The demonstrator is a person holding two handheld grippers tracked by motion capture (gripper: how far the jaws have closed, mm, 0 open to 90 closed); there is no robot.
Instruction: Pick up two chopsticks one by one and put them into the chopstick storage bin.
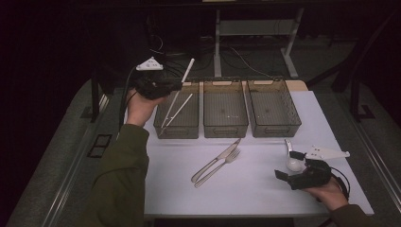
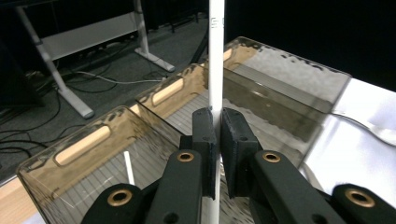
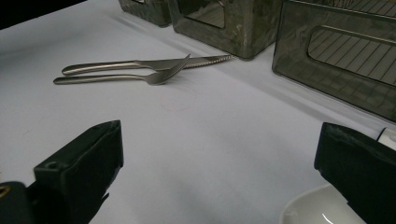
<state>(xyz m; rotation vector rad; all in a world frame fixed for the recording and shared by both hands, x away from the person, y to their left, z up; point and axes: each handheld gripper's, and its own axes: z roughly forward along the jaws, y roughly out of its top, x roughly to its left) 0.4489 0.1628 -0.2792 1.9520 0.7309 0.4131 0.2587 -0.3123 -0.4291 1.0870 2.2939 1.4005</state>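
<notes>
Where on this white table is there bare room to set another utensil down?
The white tabletop is bare left of the steel knife and steel fork, and between them and the right gripper. The white ceramic spoon crowds the right edge; three smoked plastic bins line the back, the left one holding white chopsticks.

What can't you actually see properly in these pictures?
- White stick in the left claw: left gripper view, both ends cut off by the picture's edges.
- White spoon: high view, the right claw covers part of it.
- Bin contents: high view, too dim to count the sticks.
</notes>
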